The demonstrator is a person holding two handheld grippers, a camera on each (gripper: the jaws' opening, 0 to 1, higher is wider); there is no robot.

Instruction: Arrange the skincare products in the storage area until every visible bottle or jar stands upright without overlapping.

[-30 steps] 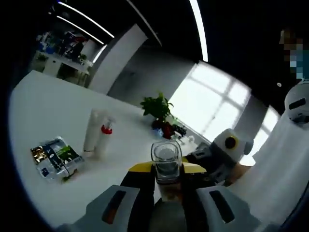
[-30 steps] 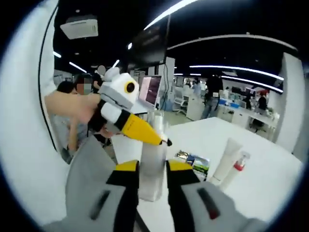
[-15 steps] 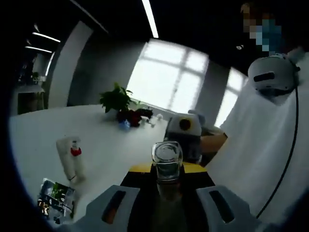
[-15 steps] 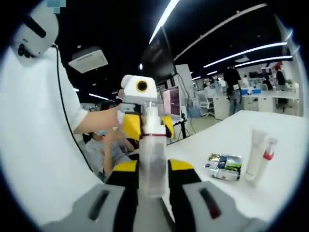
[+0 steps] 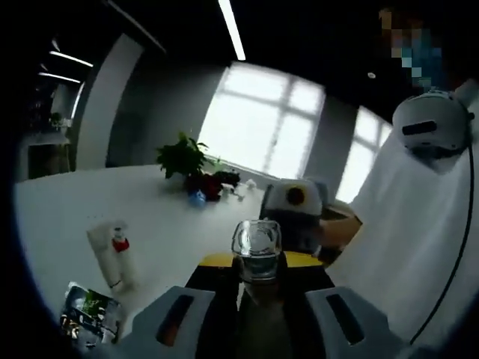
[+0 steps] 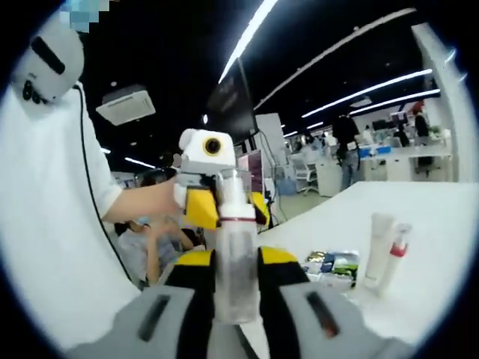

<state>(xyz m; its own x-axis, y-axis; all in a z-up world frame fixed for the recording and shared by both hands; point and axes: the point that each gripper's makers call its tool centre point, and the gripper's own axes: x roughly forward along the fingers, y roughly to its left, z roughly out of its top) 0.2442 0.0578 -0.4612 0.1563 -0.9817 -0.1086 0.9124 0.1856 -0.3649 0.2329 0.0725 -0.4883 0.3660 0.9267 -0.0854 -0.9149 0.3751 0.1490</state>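
Observation:
A clear bottle (image 5: 258, 241) with a see-through end sits between the jaws of my left gripper (image 5: 258, 262), which is shut on it. In the right gripper view, a clear bottle (image 6: 235, 224) with a dark ring at its neck stands upright in my right gripper (image 6: 236, 258), also shut. The left gripper (image 6: 206, 176) faces me just beyond that bottle's top, and the right gripper (image 5: 296, 200) shows just beyond the bottle in the left gripper view. It looks like one bottle held in the air by both. A white tube (image 6: 376, 239) and a red-capped bottle (image 6: 397, 254) lie on the white table (image 6: 441, 224).
The tube (image 5: 105, 247) and red-capped bottle (image 5: 120, 243) lie at the table's left, with a printed packet (image 5: 86, 314) nearer, also seen as the packet (image 6: 333, 265). A potted plant (image 5: 183, 157) stands at the far edge. The person's white sleeve (image 5: 419, 247) is close at the right.
Both views swung round over the second as the hands turned and lifted; in the last half second they shifted only slightly. The clear bottle stayed gripped in both.

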